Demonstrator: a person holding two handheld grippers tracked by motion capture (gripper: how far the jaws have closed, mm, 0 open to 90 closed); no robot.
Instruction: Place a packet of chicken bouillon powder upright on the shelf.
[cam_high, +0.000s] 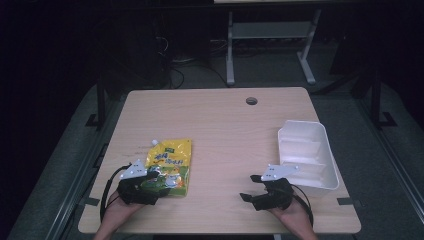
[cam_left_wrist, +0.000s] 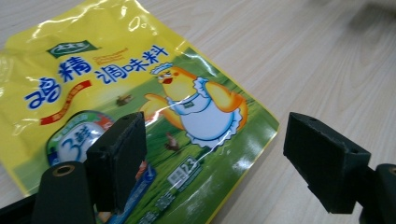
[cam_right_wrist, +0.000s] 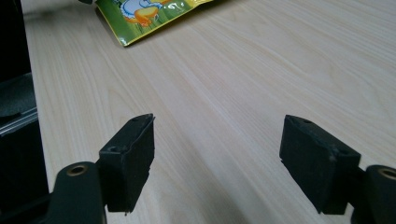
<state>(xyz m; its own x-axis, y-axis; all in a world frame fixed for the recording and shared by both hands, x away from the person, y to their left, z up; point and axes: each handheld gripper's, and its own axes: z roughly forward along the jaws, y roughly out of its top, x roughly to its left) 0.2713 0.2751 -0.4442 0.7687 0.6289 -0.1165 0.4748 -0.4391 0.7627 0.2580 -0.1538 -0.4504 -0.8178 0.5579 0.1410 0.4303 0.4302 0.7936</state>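
Note:
A yellow and green seasoning pouch (cam_high: 169, 165) with a cartoon chick lies flat on the wooden table (cam_high: 220, 125), left of centre. My left gripper (cam_high: 150, 186) hovers over the pouch's near edge, open; in the left gripper view its jaws straddle the pouch (cam_left_wrist: 140, 107) near its lower corner, and the pads do not press on it. My right gripper (cam_high: 248, 188) is open over bare wood at the front right, pointing left. In the right gripper view the corner of the pouch (cam_right_wrist: 149, 14) lies far ahead of the jaws.
A white plastic tray (cam_high: 306, 152) sits at the table's right edge, just behind my right hand. A round cable hole (cam_high: 251, 101) marks the far side. Beyond the table stand the legs of a desk frame (cam_high: 270, 45) on a dark floor.

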